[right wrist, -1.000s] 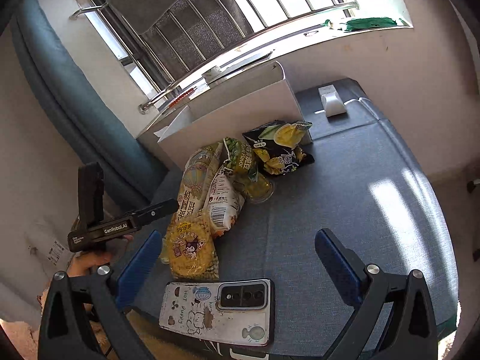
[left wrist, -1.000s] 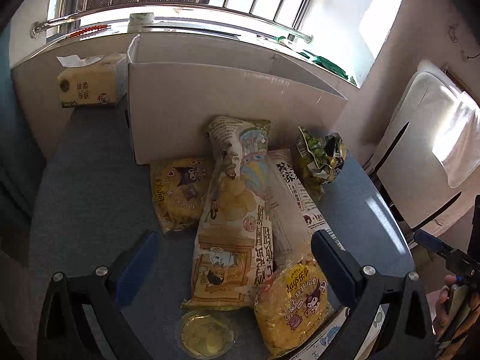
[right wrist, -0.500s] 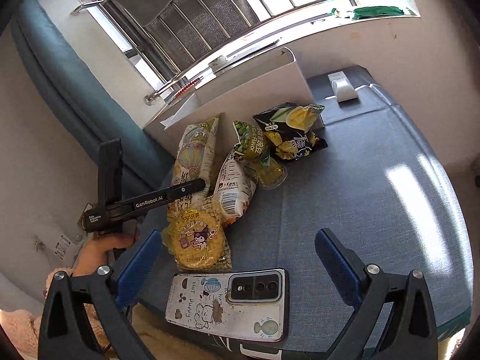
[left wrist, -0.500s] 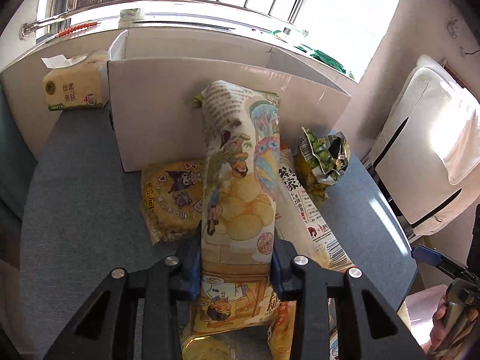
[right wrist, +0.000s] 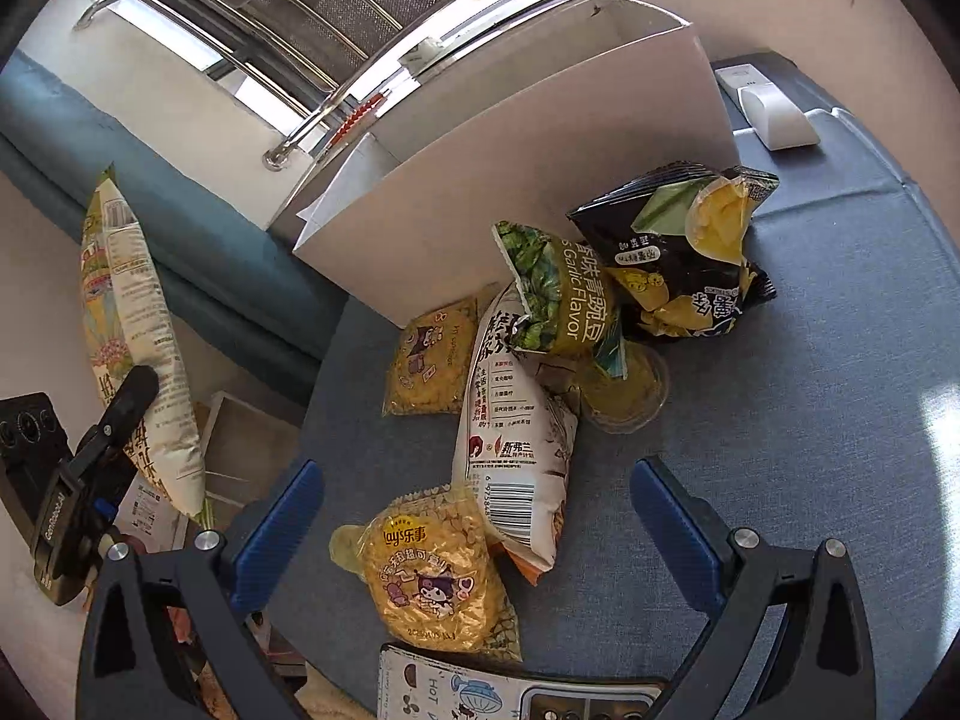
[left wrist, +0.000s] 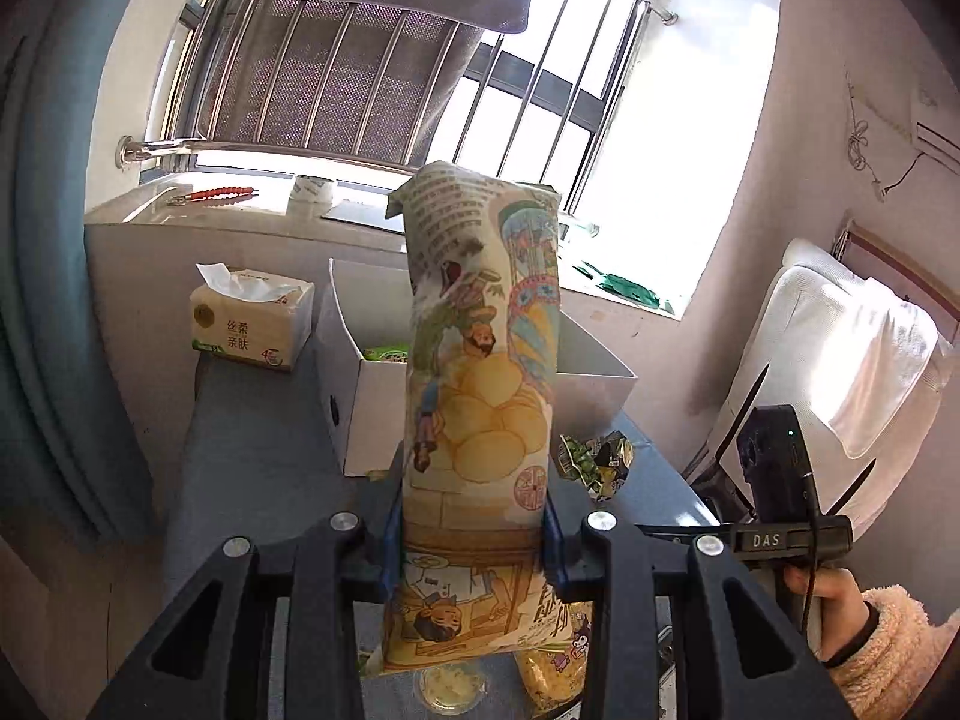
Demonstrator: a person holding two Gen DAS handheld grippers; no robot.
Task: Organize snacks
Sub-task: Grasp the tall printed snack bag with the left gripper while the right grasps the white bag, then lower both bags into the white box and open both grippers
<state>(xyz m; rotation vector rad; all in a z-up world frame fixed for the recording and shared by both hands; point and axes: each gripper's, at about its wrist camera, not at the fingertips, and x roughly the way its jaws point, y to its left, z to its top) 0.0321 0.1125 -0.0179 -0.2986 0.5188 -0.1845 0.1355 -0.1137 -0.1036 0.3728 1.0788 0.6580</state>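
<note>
Tissue pack (left wrist: 252, 318): left of white box (left wrist: 372, 414) | Left gripper (left wrist: 474, 540): clamped low on tall chip bag (left wrist: 480, 396), raised in front of box | Right gripper (right wrist: 477, 516): wide, empty, above Lay's packet (right wrist: 432, 576) | Risk: top-heavy bag could sag, snag box wall

Your left gripper (left wrist: 474, 531) holds the tall chip bag (left wrist: 480, 396) upright, off the worktop (right wrist: 810, 420) and in front of the open box (left wrist: 366, 396). The tissue pack (left wrist: 252, 318) sits left of that box. Under your right gripper (right wrist: 480, 516) the Lay's packet (right wrist: 438, 582) lies nearest you, with the phone (right wrist: 516, 690) just before it. The white bag (right wrist: 516, 420) lies behind the packet, and the pea bag (right wrist: 558, 300) and dark bag (right wrist: 684, 258) sit against the box wall.
</note>
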